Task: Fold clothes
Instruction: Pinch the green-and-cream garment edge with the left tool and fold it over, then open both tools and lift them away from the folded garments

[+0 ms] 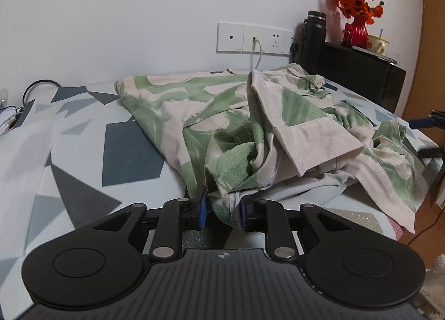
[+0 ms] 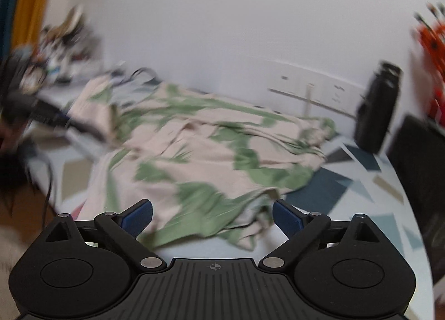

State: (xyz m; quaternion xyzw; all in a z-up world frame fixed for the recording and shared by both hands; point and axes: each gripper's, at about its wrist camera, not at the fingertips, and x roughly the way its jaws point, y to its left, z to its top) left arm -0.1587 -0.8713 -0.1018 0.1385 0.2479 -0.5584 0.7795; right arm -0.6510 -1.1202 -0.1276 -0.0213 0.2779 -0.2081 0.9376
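Left wrist view: the left gripper (image 1: 222, 213) has its blue pads drawn in on a bunched hem of the green-and-cream garment (image 1: 250, 131) — the cloth sits pinched between them at the near edge of the bed (image 1: 83, 136).
Garment, same view: crumpled in the middle of the patterned sheet, one cream sleeve (image 1: 314, 136) flopped across the top; the wall sockets (image 1: 254, 38) and the red vase of orange flowers (image 1: 358, 31) stand well behind.
Right wrist view: heavily blurred. The right gripper (image 2: 212, 215) has its fingers spread wide and grips nothing — the garment's (image 2: 208, 153) near edge lies between and just ahead of the pads.
Step in hand: likely taking a second hold so the piece can be spread flat.
Doing it well: close the right claw on a single hem layer well apart from the left's hold, then draw the two apart evenly — keeping the left pinch firm, since a bunched hem may slip.
Risk: catching the sheet along with the cloth.
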